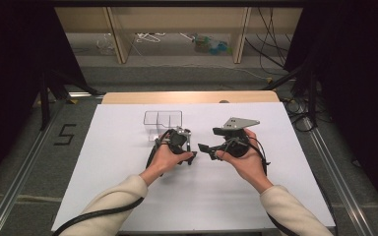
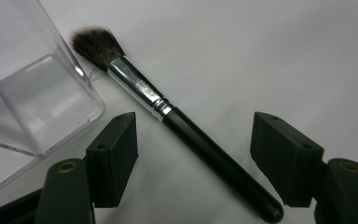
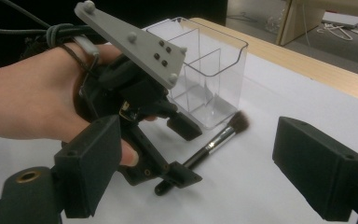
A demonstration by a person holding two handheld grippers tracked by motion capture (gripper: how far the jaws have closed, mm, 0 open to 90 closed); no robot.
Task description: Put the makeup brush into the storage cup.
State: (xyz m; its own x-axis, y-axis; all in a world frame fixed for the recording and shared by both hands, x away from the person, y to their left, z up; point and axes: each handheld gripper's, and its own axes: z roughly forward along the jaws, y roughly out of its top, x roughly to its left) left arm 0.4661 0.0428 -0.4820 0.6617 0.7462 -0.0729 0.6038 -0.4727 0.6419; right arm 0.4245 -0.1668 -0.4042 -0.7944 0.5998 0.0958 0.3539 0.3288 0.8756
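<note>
Left claw is right over the makeup brush, jaws wide on either side of the handle, not pinching yet. Brush lies flat on the white worktop just beside the clear organizer. So nothing's picked up; grabbing and dropping it in are left. Right claw hangs wide, empty.

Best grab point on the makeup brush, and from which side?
Grip the brush mid-handle, coming straight down with the left hand-held gripper, whose open jaws already straddle it. It lies flat; the handle is bare and round, while the bristles sit close beside the clear organizer.
</note>
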